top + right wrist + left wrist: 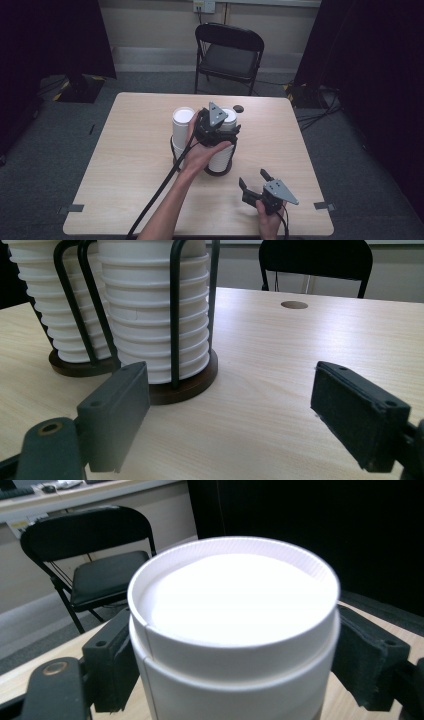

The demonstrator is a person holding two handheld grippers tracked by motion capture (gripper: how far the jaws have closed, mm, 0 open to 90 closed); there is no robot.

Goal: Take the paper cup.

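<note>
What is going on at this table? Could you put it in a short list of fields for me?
Table: light wooden table
Cups: two stacks of white ribbed paper cups, upside down, in black wire holders on dark round bases; left stack, right stack
Left gripper: at the top of the right stack, black pads on either side of the top cup
Right gripper: open, nothing between its jaws, near the table's front edge
Behind: black folding chair

white paper cup (235, 625) | upside down | topping right stack (223, 150)
</note>
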